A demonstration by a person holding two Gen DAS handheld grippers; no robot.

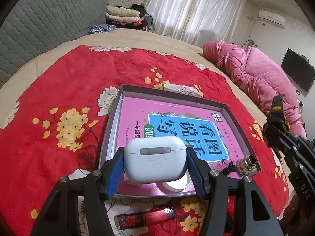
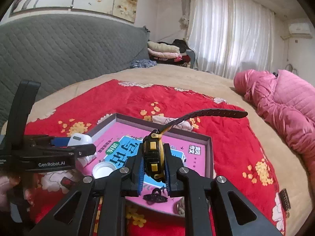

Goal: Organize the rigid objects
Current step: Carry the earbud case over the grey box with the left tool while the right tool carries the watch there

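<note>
Earbud case [image 1: 155, 160] clamped in left gripper [image 1: 155, 169], watch [image 2: 154, 155] clamped in right gripper [image 2: 153, 174]; I'm hovering both over tray [image 1: 239, 116], aiming for bare spots before lowering and releasing.

Bed [image 1: 137, 37] with beige cover; on it a red floral blanket [image 1: 59, 90], pink jacket [image 1: 256, 74], grey tray [image 1: 236, 116] and red lighter [image 1: 145, 217].

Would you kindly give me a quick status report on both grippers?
Left gripper shut on white plastic earbud case, over grey cardboard tray. Right gripper shut on black-and-yellow wristwatch. White bottle cap below.
</note>
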